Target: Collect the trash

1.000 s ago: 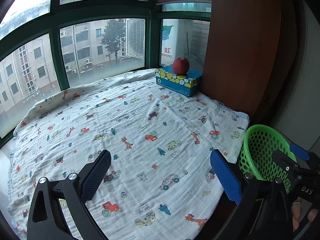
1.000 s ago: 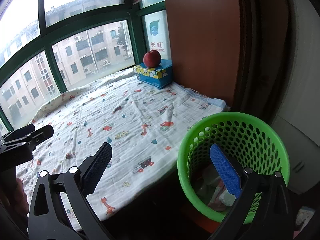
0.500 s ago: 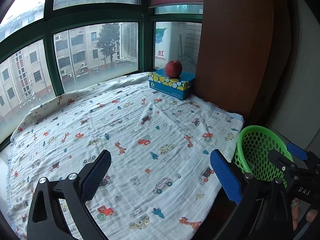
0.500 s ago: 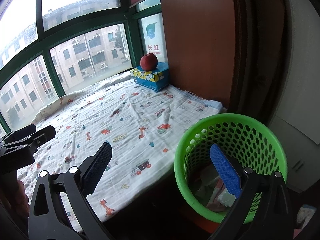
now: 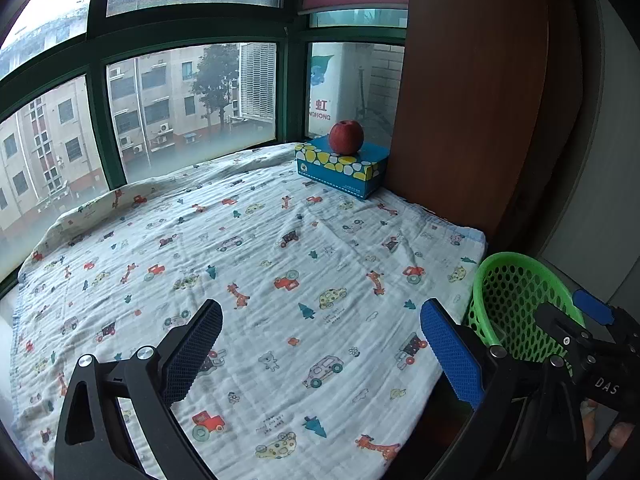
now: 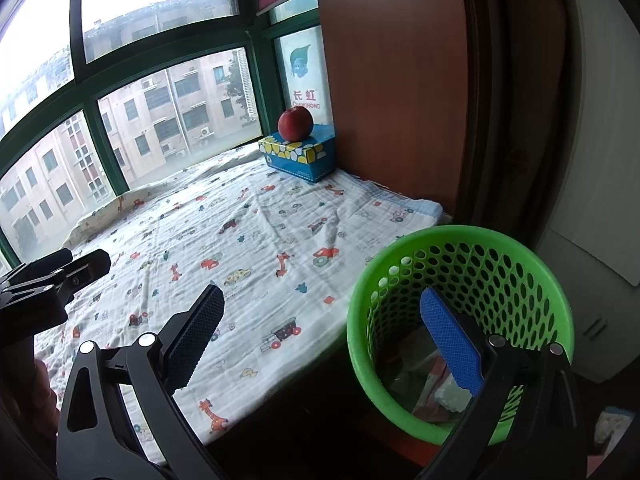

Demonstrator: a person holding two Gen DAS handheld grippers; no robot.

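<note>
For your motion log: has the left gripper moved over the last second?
Yes. The left gripper has drawn back: the apple now looks smaller and farther off.

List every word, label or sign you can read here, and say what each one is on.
"长虹" over "CHANGHONG": sign outside the window, legible in the right wrist view.
"DAS": right gripper body, in the left wrist view.
Print on the tissue box: too small to read.
Small print on the blanket: too small to read.
</note>
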